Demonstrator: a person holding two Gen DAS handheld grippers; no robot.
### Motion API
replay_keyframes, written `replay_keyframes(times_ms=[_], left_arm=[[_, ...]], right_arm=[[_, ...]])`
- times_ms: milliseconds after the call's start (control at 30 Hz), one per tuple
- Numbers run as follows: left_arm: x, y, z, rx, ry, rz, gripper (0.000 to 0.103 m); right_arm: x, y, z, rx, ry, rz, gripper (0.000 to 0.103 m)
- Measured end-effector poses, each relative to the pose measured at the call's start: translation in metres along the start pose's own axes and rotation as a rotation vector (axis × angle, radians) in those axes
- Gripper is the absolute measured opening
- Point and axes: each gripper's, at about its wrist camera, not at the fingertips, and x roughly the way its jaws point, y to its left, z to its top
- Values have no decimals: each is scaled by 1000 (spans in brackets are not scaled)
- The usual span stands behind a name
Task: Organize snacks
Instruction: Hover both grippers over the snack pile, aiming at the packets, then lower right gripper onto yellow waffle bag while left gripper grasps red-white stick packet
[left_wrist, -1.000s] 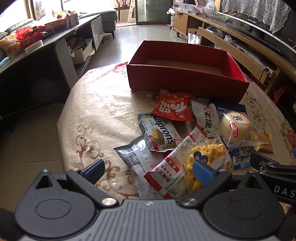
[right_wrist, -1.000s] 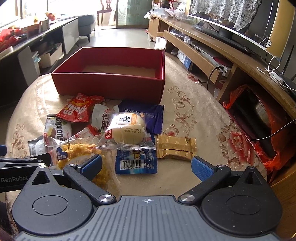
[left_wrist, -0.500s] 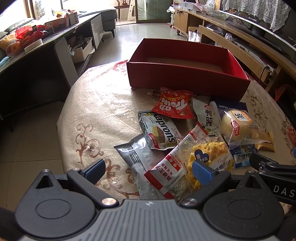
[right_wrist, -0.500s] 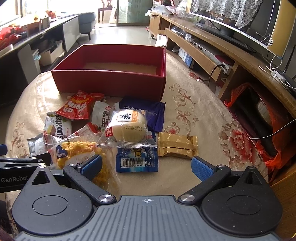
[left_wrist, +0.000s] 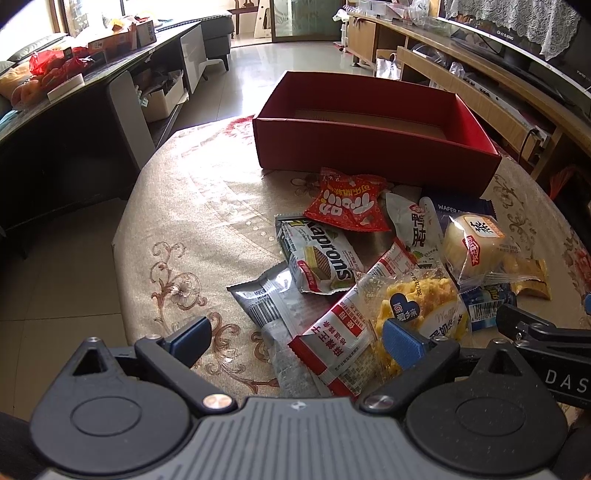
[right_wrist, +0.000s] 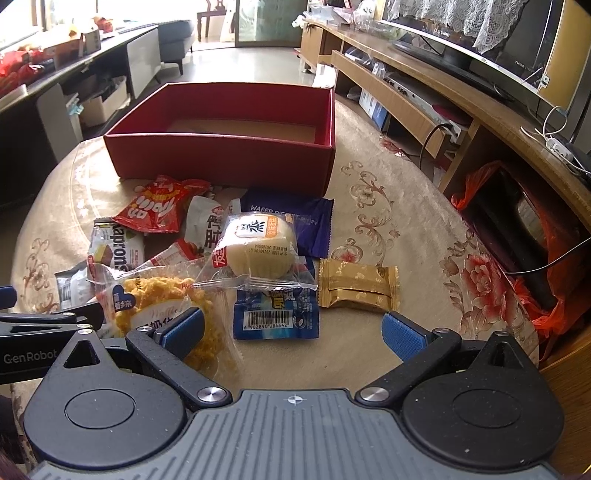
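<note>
Round table (left_wrist: 192, 221) under a patterned cloth, carrying all items ahead of my two grippers. Farthest ahead of both stands the red box (left_wrist: 373, 147), open-topped and, as far as its visible floor shows, without any snack in it. Between the box and my grippers lies the snack pile, none yet sorted. Just ahead of my left gripper (left_wrist: 293, 334), whose fingers stand wide apart on nothing, lie the red-and-white packet (left_wrist: 340, 343) and the grey foil packet (left_wrist: 258, 295); its right fingertip overlaps the yellow waffle bag (left_wrist: 424, 306). Ahead of my right gripper (right_wrist: 293, 326), likewise spread and empty, lie the blue barcode packet (right_wrist: 275, 314), the round bun (right_wrist: 258, 245) beyond it, and the gold packet (right_wrist: 358, 286) ahead to the right. Over the last second both views have scarcely shifted, the box only edging slightly farther off; I judge that no pick has yet been committed.
</note>
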Motion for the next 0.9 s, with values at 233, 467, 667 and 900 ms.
replay_keyframes(times_ms=[233,467,667,900], left_arm=[[1,-1,-1,0,5,2,95],[1,-1,-1,-1,5,2,94],[1,1,-2,-2,3,4,94],[3,16,-5,-24,18,6,94]], right_arm=[[1,1,0,-2,7,2,103],[2,1,0,-3,8,2,103],[2,2,0,-4,11,3,103],[5,15,2,-39,20,25,103]])
